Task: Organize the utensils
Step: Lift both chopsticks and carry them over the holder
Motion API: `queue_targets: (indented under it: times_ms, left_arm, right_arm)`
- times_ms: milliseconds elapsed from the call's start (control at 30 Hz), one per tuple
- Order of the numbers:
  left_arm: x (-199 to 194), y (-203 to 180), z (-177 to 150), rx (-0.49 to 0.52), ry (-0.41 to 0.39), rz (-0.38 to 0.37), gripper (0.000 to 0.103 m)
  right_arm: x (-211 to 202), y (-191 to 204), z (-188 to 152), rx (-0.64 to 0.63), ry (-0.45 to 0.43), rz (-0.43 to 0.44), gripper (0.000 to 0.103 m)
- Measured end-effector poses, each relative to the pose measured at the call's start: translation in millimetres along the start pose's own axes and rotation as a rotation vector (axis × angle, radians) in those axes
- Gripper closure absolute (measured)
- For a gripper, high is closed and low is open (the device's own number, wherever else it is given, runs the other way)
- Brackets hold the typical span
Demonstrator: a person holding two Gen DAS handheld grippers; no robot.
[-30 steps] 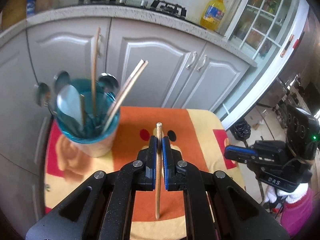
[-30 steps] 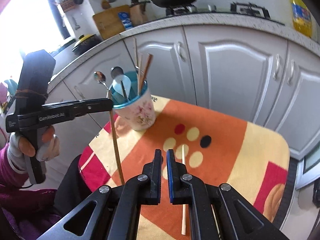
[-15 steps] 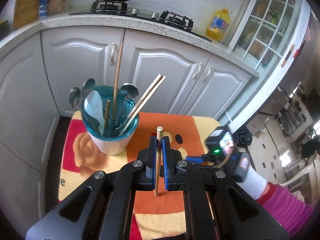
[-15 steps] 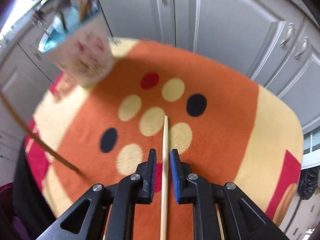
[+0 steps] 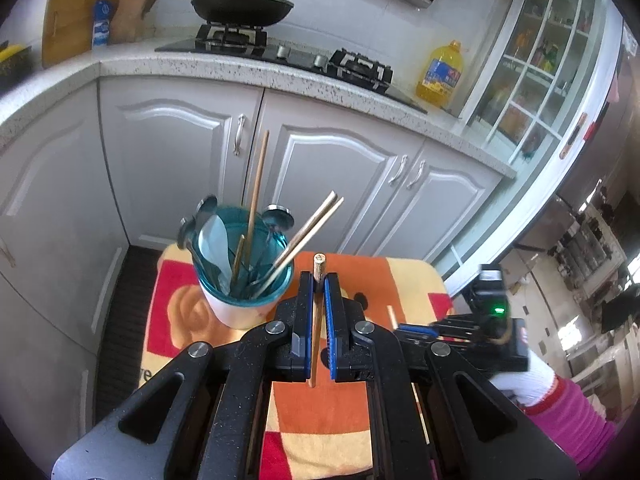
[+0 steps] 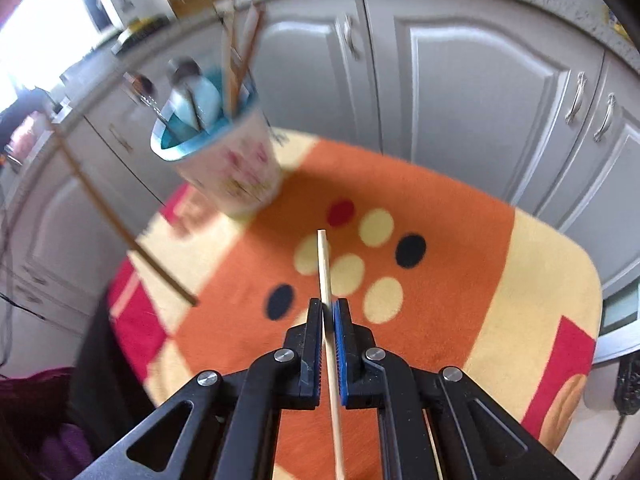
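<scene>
left gripper (image 5: 316,288) jaws clamp brown chopstick (image 5: 317,320) | right gripper (image 6: 328,307) jaws clamp pale chopstick (image 6: 325,268)

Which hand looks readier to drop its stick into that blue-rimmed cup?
Left. The left gripper holds its wooden chopstick upright beside the blue-rimmed cup; the right gripper sits low by the cloth.

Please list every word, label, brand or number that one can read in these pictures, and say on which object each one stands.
None can be read with certainty.
Yellow oil bottle, blue label: print too small.
Blue packet beside the cutting board: print too small.
Tablecloth: dark letters at its left edge, cut off by the left gripper.
Cup: flower pattern only, blurred.
</scene>
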State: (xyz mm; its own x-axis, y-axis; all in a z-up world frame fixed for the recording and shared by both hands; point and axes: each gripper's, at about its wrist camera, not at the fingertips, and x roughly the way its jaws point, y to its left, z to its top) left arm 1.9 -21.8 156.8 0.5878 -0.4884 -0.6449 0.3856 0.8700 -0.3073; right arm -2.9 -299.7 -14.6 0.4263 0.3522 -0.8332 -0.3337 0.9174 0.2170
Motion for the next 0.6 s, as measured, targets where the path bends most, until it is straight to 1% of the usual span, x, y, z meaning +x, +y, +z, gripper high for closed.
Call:
queue_targets:
  times_ms: [67,167,233,300,367,400,433,467,500,533,600]
  left_arm:
    - [-8.6,0.6,6.6,-0.001,-0.016,0.002,0.099]
    - [-21.9,3.7,19.5,-0.005,-0.04,0.01,0.099]
    - [-30.1,5.7,28.1,-0.002,-0.062,0.026,0.099]
    - [-38.2,7.7,34.7,0.0,-0.086,0.039,0.099]
    - [-43.6,9.0,37.2,0.003,-0.101,0.04,0.099]
    - [-45.3,10.0,37.7,0.002,-0.104,0.039,0.099]
    - [-46.3,11.1,36.5,0.0,-0.106,0.039,0.099]
    - [-46.6,12.1,36.0,-0.002,-0.106,0.038,0.099]
    - [-46.6,13.1,35.5,-0.004,-0.105,0.038,0.099]
    - [-46.1,14.1,35.3,-0.006,-0.103,0.04,0.099]
    - [-44.6,17.2,34.7,-0.009,-0.097,0.045,0.099]
  right_arm:
    - [-22.7,12.2,7.9,-0.013,-0.042,0.025,0.098]
    - [-45.7,27.9,17.4,-0.045,-0.094,0.051,0.098]
    - [-63.6,41.6,27.5,-0.088,-0.138,0.053,0.098]
    - [-63.9,51.3,35.1,-0.125,-0.138,0.049,0.098]
    - [-56.2,51.9,38.7,-0.124,-0.126,0.027,0.098]
    - [-45.6,51.4,39.3,-0.129,-0.115,-0.007,0.098]
    - [-29.3,50.0,38.3,-0.138,-0.082,-0.023,0.092]
    - [-20.5,46.3,35.6,-0.14,-0.051,-0.031,0.086]
    - [-1.7,42.9,31.7,-0.141,0.002,-0.051,0.074]
    - [17.5,40.2,27.4,-0.139,0.055,-0.062,0.074]
    - [47.2,36.3,20.9,-0.131,0.13,-0.067,0.074]
